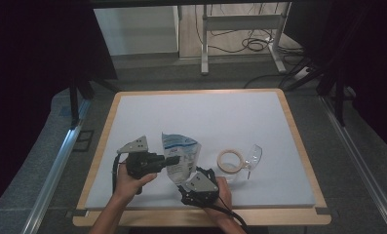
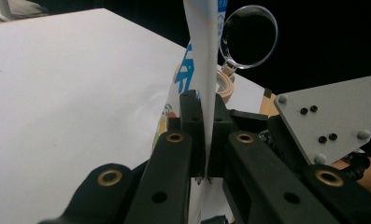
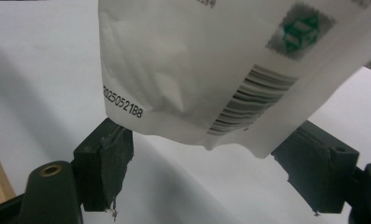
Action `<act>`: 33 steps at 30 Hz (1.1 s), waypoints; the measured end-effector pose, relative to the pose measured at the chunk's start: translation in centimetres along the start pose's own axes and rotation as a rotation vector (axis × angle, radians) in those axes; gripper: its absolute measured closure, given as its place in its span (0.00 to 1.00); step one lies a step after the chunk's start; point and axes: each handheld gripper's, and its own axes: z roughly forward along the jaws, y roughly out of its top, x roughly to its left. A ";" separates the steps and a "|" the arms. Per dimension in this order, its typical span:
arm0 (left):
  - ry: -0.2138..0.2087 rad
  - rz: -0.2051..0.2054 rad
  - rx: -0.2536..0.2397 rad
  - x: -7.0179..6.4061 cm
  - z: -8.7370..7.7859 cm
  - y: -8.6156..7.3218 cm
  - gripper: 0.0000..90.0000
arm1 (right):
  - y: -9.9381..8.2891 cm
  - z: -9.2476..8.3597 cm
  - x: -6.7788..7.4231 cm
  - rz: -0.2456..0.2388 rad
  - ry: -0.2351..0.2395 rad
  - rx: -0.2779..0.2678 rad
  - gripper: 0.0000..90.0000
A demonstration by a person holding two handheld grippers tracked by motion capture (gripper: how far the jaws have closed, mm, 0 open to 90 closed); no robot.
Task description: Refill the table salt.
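A white pouch (image 1: 180, 158) with blue print is held up off the pale surface (image 1: 201, 112), near its front edge, between a person's two hands. Everything else is placed relative to this pouch.

The left tongs (image 1: 170, 159) come in level from the pouch's left side. The left hand (image 1: 127, 180) grips the black body from below, forearm rising from the bottom edge of the high view, with a grey three-cornered plate (image 1: 135, 144) on top of the tool. In the left gripper view these tongs (image 2: 204, 135) are pressed together on the pouch's thin edge (image 2: 203, 56), pinching it so the pouch stands edge-on between them.

The right tongs (image 1: 185, 187) sit just below the pouch's lower corner, pointing up toward it. The right hand (image 1: 220, 195) holds them close to the front edge of the surface, wrist bent, with a cable trailing off toward the person. In the right gripper view these tongs (image 3: 211, 172) are spread wide, one jaw on each side of the pouch's bottom edge (image 3: 206, 70), which shows a barcode and a printed number. The pads do not press on it.

To the right of the pouch, lying on the surface, is a roll of tape (image 1: 230, 160). Just beyond that, farther right, lies a clear magnifying lens (image 1: 253, 155).
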 end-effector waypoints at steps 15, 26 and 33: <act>-0.026 0.002 0.005 -0.3 1.5 1.0 0.99 | -0.8 -1.2 -0.2 0.019 0.012 -0.054 0.32; -0.032 0.008 0.017 -0.2 2.4 1.5 0.99 | -1.1 -1.7 0.2 0.031 0.000 -0.071 0.34; -0.035 0.002 0.010 -0.3 2.7 1.8 0.99 | -1.1 -1.9 0.1 0.059 0.017 -0.078 0.38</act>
